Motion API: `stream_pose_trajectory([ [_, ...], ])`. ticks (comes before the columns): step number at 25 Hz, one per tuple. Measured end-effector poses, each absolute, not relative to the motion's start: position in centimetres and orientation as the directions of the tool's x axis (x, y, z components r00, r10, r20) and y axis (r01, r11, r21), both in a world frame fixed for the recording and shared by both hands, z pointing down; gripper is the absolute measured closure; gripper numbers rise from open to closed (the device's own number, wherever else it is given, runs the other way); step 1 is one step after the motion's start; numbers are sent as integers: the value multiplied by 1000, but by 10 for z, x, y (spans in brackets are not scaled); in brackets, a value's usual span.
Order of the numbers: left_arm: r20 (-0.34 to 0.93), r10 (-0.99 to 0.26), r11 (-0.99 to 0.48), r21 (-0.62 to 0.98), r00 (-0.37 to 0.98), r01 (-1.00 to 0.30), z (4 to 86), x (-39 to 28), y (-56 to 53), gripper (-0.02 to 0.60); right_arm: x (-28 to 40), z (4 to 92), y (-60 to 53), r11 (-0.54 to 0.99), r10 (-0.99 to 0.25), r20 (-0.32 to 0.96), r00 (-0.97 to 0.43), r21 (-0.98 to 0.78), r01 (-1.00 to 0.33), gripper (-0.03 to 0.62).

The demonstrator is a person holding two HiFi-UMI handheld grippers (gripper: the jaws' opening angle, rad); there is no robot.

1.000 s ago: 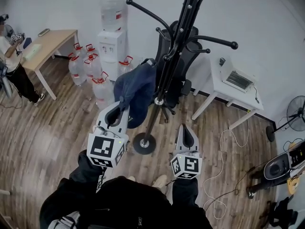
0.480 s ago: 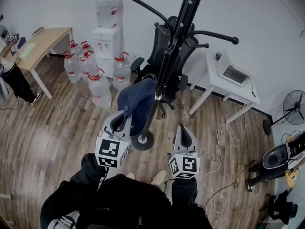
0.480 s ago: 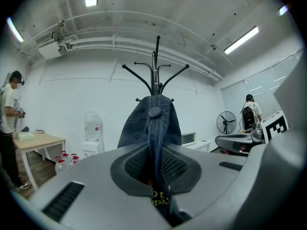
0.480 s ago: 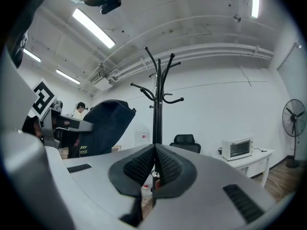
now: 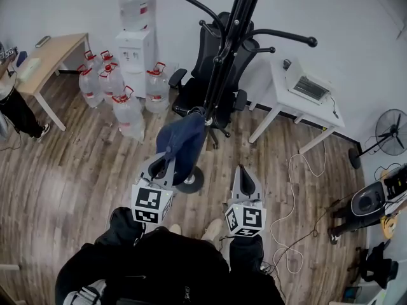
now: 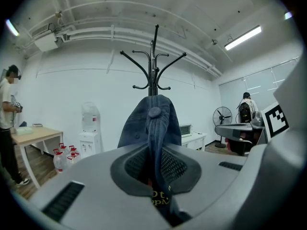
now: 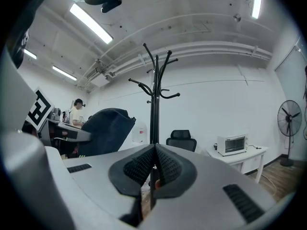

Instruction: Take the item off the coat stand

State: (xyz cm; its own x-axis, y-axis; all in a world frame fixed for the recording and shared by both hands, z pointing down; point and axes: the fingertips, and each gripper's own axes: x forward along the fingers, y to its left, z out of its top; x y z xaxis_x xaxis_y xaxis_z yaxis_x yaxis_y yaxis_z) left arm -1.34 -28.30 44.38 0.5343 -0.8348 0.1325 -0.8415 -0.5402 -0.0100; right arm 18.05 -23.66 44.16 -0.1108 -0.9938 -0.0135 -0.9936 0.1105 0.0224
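Note:
A navy cap [image 5: 184, 142] is pinched by its edge in my left gripper [image 5: 163, 165], which is shut on it. The cap stands up in front of the jaws in the left gripper view, cap [image 6: 153, 123] over gripper [image 6: 154, 176], with the black coat stand [image 6: 153, 71] well behind it. The cap hangs free of the stand's hooks. In the head view the coat stand [image 5: 219, 75] rises just beyond the cap. My right gripper [image 5: 245, 178] is shut and empty, pointing at the stand [image 7: 154, 104]; its jaws [image 7: 152, 169] meet with nothing between them.
Behind the stand are a black office chair [image 5: 206, 49], a water dispenser [image 5: 137, 40] and several water jugs [image 5: 121, 97]. A white table [image 5: 315, 107] with a toaster oven stands at the right, a wooden desk [image 5: 48, 59] and a person [image 5: 16, 103] at the left. Cables [image 5: 292, 189] lie on the floor.
The left gripper with the cap has drawn back and down from the stand; the stand and room have slid farther away in the head view. The right gripper stays shut.

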Motion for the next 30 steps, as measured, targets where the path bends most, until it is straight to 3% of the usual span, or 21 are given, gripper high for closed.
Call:
stream_pose_trajectory([
  [30, 177, -813, -567, -16, 555, -824, 463, -4, -293, 548, 181, 458, -249, 107, -994, 24, -107, 17, -994, 579],
])
